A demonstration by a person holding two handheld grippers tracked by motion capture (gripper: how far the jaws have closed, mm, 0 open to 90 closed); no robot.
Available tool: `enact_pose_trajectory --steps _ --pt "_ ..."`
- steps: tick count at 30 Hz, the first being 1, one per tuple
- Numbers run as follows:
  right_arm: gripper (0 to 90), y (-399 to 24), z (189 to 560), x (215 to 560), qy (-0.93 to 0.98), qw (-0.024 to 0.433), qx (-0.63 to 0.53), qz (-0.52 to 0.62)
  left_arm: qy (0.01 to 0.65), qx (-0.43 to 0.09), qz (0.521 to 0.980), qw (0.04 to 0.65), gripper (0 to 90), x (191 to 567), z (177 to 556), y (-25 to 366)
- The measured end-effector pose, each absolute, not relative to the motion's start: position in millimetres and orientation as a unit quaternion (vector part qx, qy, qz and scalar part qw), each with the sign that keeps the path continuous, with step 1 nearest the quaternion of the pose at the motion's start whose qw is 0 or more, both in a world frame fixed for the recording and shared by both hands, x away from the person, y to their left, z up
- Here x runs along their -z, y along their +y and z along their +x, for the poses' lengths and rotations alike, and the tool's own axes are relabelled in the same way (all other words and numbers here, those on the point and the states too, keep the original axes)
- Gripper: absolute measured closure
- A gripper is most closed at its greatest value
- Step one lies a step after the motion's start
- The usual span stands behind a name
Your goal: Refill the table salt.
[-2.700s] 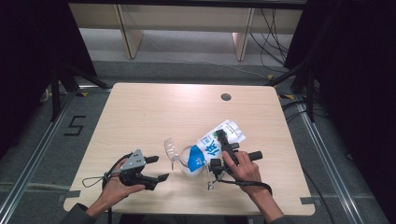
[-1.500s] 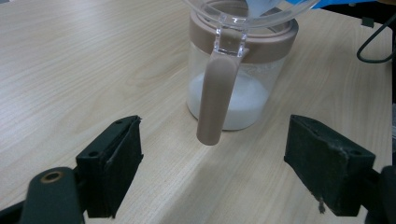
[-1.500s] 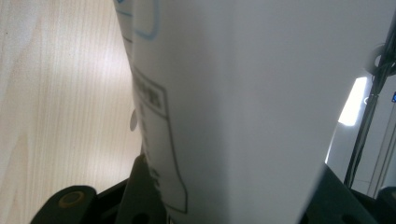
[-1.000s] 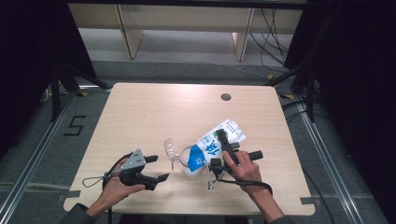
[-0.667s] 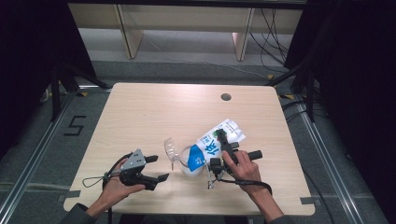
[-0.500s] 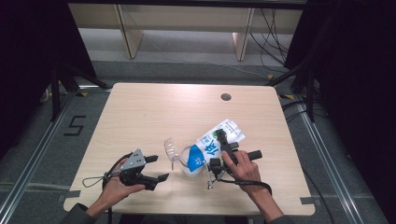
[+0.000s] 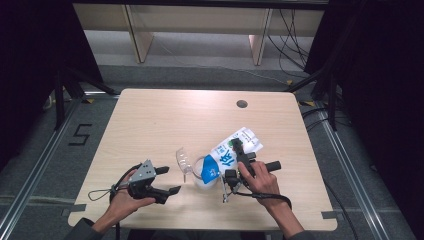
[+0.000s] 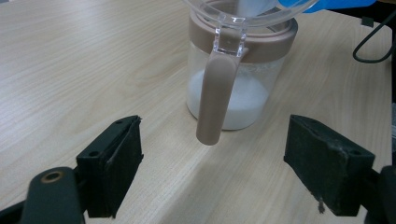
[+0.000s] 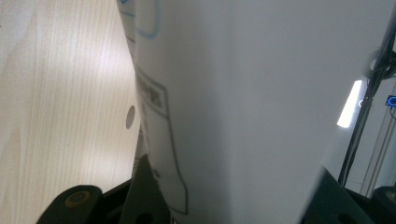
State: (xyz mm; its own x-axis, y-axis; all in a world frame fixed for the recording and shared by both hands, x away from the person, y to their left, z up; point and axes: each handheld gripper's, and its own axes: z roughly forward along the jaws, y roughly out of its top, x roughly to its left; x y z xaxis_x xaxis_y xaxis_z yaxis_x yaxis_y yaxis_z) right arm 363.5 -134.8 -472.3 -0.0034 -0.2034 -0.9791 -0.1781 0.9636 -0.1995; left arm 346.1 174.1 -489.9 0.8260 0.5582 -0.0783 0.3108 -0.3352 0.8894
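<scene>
Nothing has visibly shifted: the right tool [image 7: 235,165] still tilts the bag [image 7: 231,154] over the jar [image 7: 204,175].

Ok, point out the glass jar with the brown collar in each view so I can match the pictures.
High view: the jar stands at centre front of the table, under the tilted bag's mouth.
Left gripper view: the jar is at top centre, beyond the open jaws, white powder inside.
Right gripper view: the bag's white side blocks it.
Shared landmark: the table's round hole.
</scene>
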Motion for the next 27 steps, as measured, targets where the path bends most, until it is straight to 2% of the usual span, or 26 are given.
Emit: enact_pose_trajectory --steps 27 --pt "68.5 -134.6 362.8 471.6 0.706 0.695 0.008 -0.136 0.266 -0.121 0.809 0.510 18.4 489.8 346.4 174.1"
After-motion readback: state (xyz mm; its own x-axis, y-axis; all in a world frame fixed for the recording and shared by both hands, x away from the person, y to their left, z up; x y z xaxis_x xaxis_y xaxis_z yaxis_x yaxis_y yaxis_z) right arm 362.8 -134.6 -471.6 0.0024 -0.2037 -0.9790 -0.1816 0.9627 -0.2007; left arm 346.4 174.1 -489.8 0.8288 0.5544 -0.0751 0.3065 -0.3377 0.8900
